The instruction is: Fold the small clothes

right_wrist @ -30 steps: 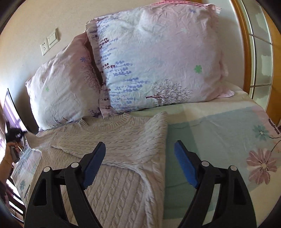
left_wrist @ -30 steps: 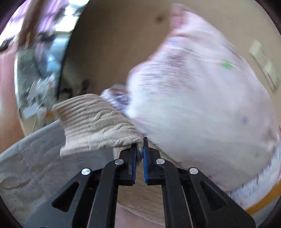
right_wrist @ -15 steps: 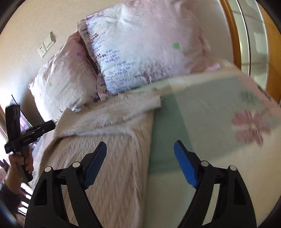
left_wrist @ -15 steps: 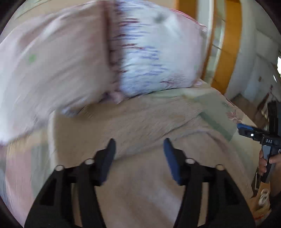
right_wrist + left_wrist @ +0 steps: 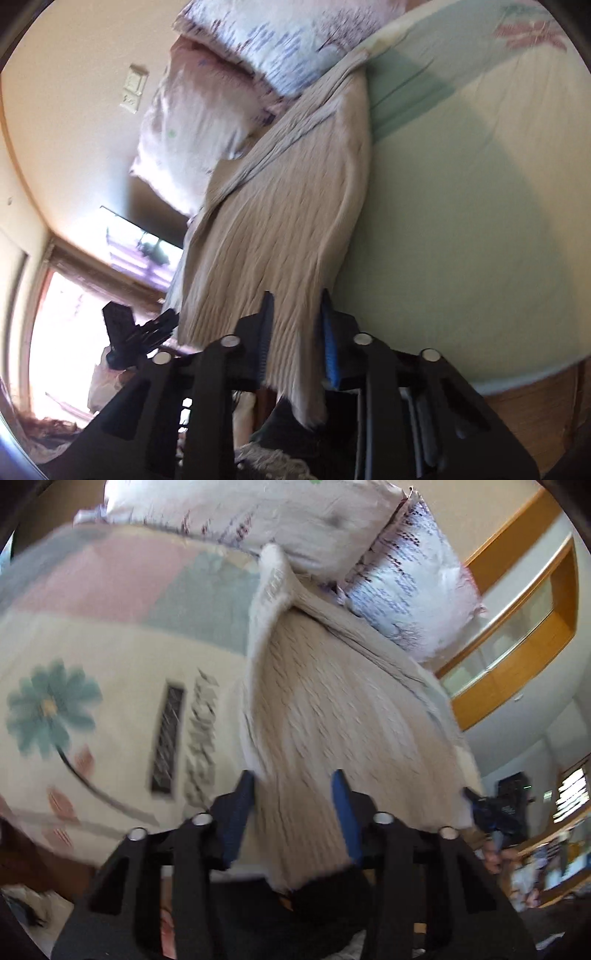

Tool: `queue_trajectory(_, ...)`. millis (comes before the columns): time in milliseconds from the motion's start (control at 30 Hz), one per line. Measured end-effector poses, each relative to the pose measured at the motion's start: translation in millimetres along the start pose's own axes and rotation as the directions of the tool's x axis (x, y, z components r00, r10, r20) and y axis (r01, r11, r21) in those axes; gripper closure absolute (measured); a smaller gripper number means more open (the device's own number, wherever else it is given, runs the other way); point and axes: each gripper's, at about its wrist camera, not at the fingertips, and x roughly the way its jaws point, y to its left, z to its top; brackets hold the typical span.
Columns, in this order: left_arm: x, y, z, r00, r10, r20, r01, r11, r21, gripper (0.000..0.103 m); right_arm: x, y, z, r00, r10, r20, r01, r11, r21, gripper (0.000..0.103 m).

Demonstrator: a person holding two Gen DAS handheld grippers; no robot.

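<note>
A beige cable-knit sweater (image 5: 332, 709) lies lengthwise on the bed, sleeves folded in near the pillows; it also shows in the right wrist view (image 5: 288, 221). My left gripper (image 5: 295, 797) is open, its blue-padded jaws on either side of one bottom corner of the sweater's hem, which hangs over the bed edge. My right gripper (image 5: 295, 317) is also open but narrower, its jaws straddling the other hem corner. Both views are blurred.
The floral bedsheet (image 5: 92, 686) spreads left of the sweater and right of it in the right wrist view (image 5: 480, 184). Two floral pillows (image 5: 406, 583) lean against the wall (image 5: 229, 74). A wooden frame (image 5: 517, 627) stands far right. A window (image 5: 62, 332) is at left.
The left gripper released the sleeve and opened. Both grippers swung down to the near bed edge and now straddle the sweater's hem corners; the right jaws have narrowed.
</note>
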Motion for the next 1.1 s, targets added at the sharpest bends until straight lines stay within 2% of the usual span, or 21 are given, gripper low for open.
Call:
queue_trajectory(67,-0.4,-3.5,-10.2,1.000,-0.019,0.011,0.019,1.000,-0.012,0.073,1.2,0.9,-10.8,0.999,0.037,-0.009,-0.037,0.999,0.018,0.083)
queue_trajectory(133,1.8,-6.0,-16.1,0.999,-0.036,0.004,0.036,0.999,-0.016,0.080,-1.6,0.8,-15.4,0.997,0.080,0.009,-0.081,0.996,0.038,0.093)
queue_trajectory(200,7.5,-8.5,-16.4,0.998,-0.061,0.003,0.061,0.998,-0.030,0.088,-5.1,1.5,-14.7,0.991,0.126,0.046,-0.128,0.990,0.054,0.094)
queue_trajectory(233,10.3,-10.6,-12.5,0.998,-0.064,0.005,0.064,0.998,-0.020,0.094,-7.0,5.0,-11.4,0.987,0.147,0.070,-0.150,0.988,0.045,0.094)
queue_trajectory(333,11.7,-15.0,12.6,0.995,-0.095,0.036,0.094,0.996,0.002,0.096,-13.0,22.7,8.8,0.969,0.199,0.148,-0.200,0.980,-0.007,0.095)
queue_trajectory(433,-9.7,-16.4,64.4,0.984,-0.064,0.164,0.056,0.997,0.049,0.097,-26.9,48.1,56.6,0.914,0.285,0.288,-0.271,0.959,-0.088,0.095)
queue_trajectory(500,-21.7,-20.8,114.7,0.964,-0.036,0.264,0.014,0.996,0.085,0.097,-29.7,57.7,92.8,0.877,0.320,0.359,-0.297,0.947,-0.121,0.095)
queue_trajectory(567,-19.3,-29.1,156.3,0.946,0.012,0.322,-0.051,0.992,0.113,0.097,-24.9,60.1,130.1,0.848,0.333,0.412,-0.305,0.943,-0.134,0.095)
queue_trajectory(633,1.2,-39.9,205.2,0.937,0.047,0.346,-0.098,0.987,0.130,0.097,-7.6,60.0,172.9,0.832,0.317,0.456,-0.297,0.948,-0.116,0.095)
queue_trajectory(700,32.6,-48.9,241.6,0.932,0.097,0.351,-0.156,0.977,0.143,0.097,9.0,51.6,203.0,0.831,0.275,0.484,-0.272,0.959,-0.079,0.095)
queue_trajectory(767,64.5,-50.2,264.9,0.926,0.151,0.346,-0.216,0.964,0.157,0.097,38.0,36.8,239.8,0.846,0.183,0.501,-0.208,0.978,-0.006,0.095)
queue_trajectory(833,110.0,-41.7,289.4,0.930,0.234,0.284,-0.282,0.949,0.142,0.092,67.0,15.9,265.3,0.879,0.022,0.477,-0.072,0.994,0.086,0.093)
queue_trajectory(867,128.5,-32.1,298.3,0.934,0.270,0.234,-0.302,0.947,0.113,0.088,85.5,3.3,276.7,0.901,-0.088,0.425,0.030,0.990,0.140,0.090)
queue_trajectory(900,132.1,-26.4,299.1,0.932,0.288,0.219,-0.313,0.945,0.089,0.081,95.5,-4.3,281.2,0.913,-0.136,0.384,0.075,0.982,0.171,0.078)
queue_trajectory(933,129.6,-18.2,297.8,0.931,0.291,0.219,-0.311,0.949,0.059,0.057,99.8,-11.3,281.8,0.921,-0.144,0.361,0.077,0.978,0.195,0.062)
queue_trajectory(967,120.2,-10.4,291.7,0.935,0.259,0.242,-0.278,0.959,0.048,0.036,96.2,-14.7,277.0,0.919,-0.107,0.379,0.038,0.982,0.185,0.050)
queue_trajectory(1000,111.3,-3.4,284.4,0.939,0.225,0.260,-0.245,0.968,0.048,0.031,89.6,-13.2,272.6,0.907,-0.083,0.412,0.023,0.989,0.148,0.022)
queue_trajectory(1033,106.8,2.0,279.0,0.944,0.208,0.257,-0.227,0.973,0.047,0.028,80.6,-10.0,266.4,0.888,-0.069,0.455,0.025,0.995,0.101,0.008)
queue_trajectory(1067,105.2,8.7,274.2,0.953,0.191,0.234,-0.207,0.977,0.045,0.028,71.6,-6.5,260.3,0.862,-0.052,0.504,0.035,0.998,0.043,0.008)
queue_trajectory(1100,105.1,18.8,266.0,0.968,0.162,0.191,-0.171,0.985,0.032,0.028,66.3,-5.6,256.4,0.857,-0.036,0.514,0.030,0.999,0.019,0.008)
